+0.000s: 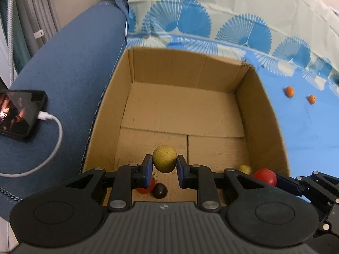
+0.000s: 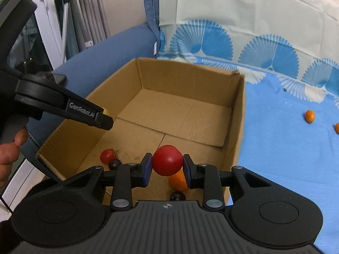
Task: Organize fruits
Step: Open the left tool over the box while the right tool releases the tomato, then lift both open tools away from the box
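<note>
Fingers of the left gripper pinch a yellow-green fruit above the cardboard box; the right gripper clamps a red tomato over the same box. Two small orange fruits lie on the blue cloth right of the box

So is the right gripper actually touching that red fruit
Touching. The right wrist view shows the right gripper with both blue pads pressed against the sides of the red fruit, no gap.
</note>
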A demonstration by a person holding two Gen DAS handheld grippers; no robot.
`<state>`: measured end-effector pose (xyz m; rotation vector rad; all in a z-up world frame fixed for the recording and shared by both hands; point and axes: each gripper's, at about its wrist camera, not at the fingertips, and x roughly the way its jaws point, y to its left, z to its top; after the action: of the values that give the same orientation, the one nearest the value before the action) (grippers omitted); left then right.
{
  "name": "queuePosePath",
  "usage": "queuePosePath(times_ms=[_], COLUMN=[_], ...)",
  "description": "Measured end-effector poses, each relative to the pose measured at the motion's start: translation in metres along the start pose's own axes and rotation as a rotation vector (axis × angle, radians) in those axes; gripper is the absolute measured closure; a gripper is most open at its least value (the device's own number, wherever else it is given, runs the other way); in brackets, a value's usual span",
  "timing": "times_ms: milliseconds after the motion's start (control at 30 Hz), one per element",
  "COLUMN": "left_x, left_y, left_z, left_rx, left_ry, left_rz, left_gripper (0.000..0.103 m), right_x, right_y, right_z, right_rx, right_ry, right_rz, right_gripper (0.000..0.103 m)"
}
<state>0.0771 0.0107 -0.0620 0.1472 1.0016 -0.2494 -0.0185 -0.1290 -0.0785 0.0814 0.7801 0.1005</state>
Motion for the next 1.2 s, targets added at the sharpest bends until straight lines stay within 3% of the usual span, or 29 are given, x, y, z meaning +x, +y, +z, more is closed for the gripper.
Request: queuePosePath(times_ms=[500, 533, 567, 600, 633, 667, 767, 1000, 1200], left_x=[0.057, 0.057, 0.056, 0.053, 0.048, 0.043, 0.028, -0.014, -0.052], left_y=[0.004, 0.002, 0.001, -0.001, -0.003, -0.005, -0.009, -0.010, -0.004], left_z=[-0.010, -0.011, -0.011, -0.012, -0.012, -0.013, -0.015, -0.035, -0.061], left_rx=[0.038, 0.050, 0.065, 0.076, 0.079, 0.079, 0.115, 0.110, 0.071], left_ry=[0.099, 0.093, 0.085, 0.069, 0.045, 0.014, -0.029, -0.060, -0.037], left_rz=[0.029, 0.018, 0.007, 0.004, 0.011, 0.016, -0.003, 0.019, 0.034], left_gripper=[0.076, 0.067, 0.056, 0.025, 0.001, 0.001, 0.000, 0.000, 0.000], right_x=[0.041, 0.041, 0.041, 0.040, 0.036, 0.033, 0.018, -0.026, -0.059], right_y=[0.003, 0.004, 0.005, 0.006, 0.006, 0.006, 0.009, 0.007, 0.017], right_z=[-0.009, -0.008, -0.008, -0.006, -0.005, -0.003, -0.001, -0.012, -0.024], right_rx=[-0.081, -0.087, -0.093, -0.101, -0.106, -0.113, -0.153, -0.075, -0.006], right_ry=[0.083, 0.084, 0.084, 0.080, 0.072, 0.061, 0.032, 0.033, 0.040], right_rz=[0.002, 0.002, 0.002, -0.001, -0.005, -0.012, -0.020, -0.044, -0.054], right_gripper=[0.070, 0.070, 0.063, 0.055, 0.037, 0.023, 0.015, 0.006, 0.001])
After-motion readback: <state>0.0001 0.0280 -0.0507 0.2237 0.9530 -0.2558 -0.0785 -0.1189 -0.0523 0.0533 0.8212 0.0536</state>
